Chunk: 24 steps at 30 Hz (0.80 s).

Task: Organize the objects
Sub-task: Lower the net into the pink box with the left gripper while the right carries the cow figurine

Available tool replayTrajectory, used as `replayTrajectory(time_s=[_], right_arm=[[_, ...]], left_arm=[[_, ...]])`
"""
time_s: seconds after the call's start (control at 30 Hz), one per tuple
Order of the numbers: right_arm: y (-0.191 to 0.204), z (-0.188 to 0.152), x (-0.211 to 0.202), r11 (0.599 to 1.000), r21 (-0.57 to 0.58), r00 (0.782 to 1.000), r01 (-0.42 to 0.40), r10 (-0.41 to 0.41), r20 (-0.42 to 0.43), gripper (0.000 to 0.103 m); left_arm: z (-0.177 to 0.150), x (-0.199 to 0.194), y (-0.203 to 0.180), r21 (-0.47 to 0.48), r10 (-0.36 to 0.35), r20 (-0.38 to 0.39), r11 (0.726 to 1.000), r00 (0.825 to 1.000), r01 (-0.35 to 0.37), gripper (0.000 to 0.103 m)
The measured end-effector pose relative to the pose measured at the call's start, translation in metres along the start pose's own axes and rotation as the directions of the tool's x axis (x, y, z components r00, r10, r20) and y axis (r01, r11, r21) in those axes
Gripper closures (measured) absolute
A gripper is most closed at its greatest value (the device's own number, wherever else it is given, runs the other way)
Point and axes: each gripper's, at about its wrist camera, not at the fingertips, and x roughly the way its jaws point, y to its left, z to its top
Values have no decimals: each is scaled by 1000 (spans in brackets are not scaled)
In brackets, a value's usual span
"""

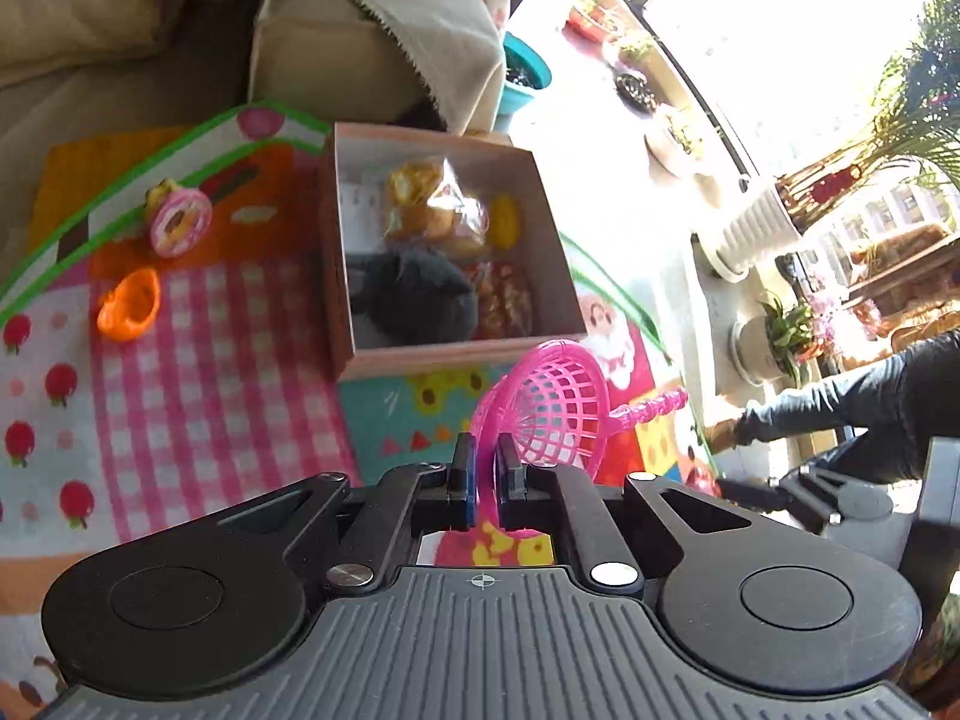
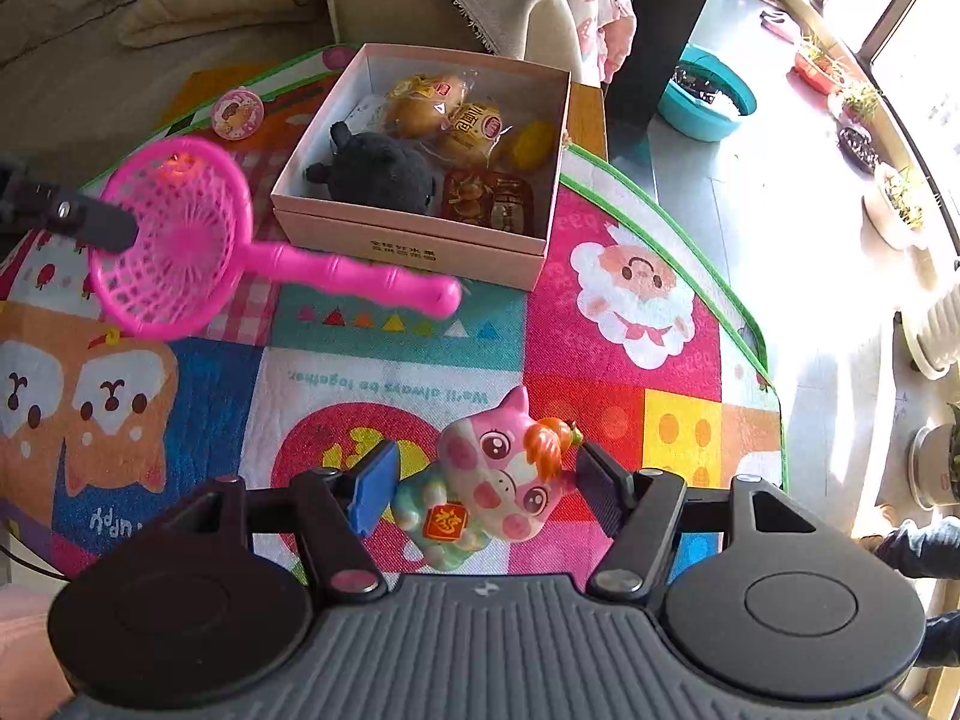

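Note:
My left gripper (image 1: 486, 456) is shut on the rim of a pink plastic toy strainer (image 1: 558, 402) and holds it above the mat, just in front of the open cardboard box (image 1: 456, 360). The strainer also shows in the right wrist view (image 2: 180, 240), with the left fingertips (image 2: 108, 228) on its rim. The box (image 2: 414, 246) holds wrapped buns, a black plush toy (image 2: 378, 171), a yellow toy and a snack pack. My right gripper (image 2: 486, 480) is open, its jaws on either side of a pink pig figurine (image 2: 498, 480) lying on the mat.
A colourful play mat (image 2: 636, 300) covers the floor. An orange toy (image 1: 129, 306) and a pink round toy (image 1: 180, 222) lie left of the box. A beige sofa (image 1: 336, 54) stands behind. Plant pots (image 1: 756, 348) and a teal basin (image 2: 708, 96) line the window side.

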Motion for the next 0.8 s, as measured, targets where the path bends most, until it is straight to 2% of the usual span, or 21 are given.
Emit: replayTrajectory(time_s=[0.17,0.3,0.37,0.4,0.43,0.47,0.53,0.6,0.63,0.67,0.7,0.73,0.8], right_arm=[[-11,-7,-1,1000,19,1000,-22,22,20,38],[-20,-10,2,999,31,1000,-22,22,14,38],[-24,-11,3,999,27,1000,-17,16,14,38],[-27,-13,3,1000,26,1000,-14,14,15,38],[-29,-14,3,1000,26,1000,-11,11,14,38],[-31,-14,3,1000,28,1000,-8,8,11,38],[-38,-16,5,1000,30,1000,-2,2,2,38],[-43,-17,7,1000,30,1000,4,-4,-8,38],[-45,-18,7,999,32,1000,6,-6,-12,38],[-48,-18,8,999,32,1000,8,-8,-15,38],[-51,-18,8,999,33,1000,11,-10,-18,38],[-53,-18,9,999,36,1000,13,-12,-21,38],[-58,-16,12,999,41,1000,15,-14,-27,38]], left_arm=[[48,21,-8,-157,-16,71,987,997,27,95],[71,54,-20,-197,6,66,980,998,7,95],[74,69,-19,-265,5,76,964,997,16,94],[73,75,-15,-319,-1,90,947,996,30,94],[71,80,-11,-378,-2,108,925,994,43,95],[67,87,-5,-464,-1,128,884,992,61,95],[55,102,7,-604,2,143,792,990,86,95],[40,115,17,-712,33,142,697,989,79,94],[33,121,21,-745,44,135,663,990,72,93],[28,126,23,-762,47,126,645,991,67,92],[26,130,24,-763,46,111,644,993,56,90],[24,132,25,-752,40,91,657,995,42,87],[25,132,23,-713,46,53,701,998,5,86]])
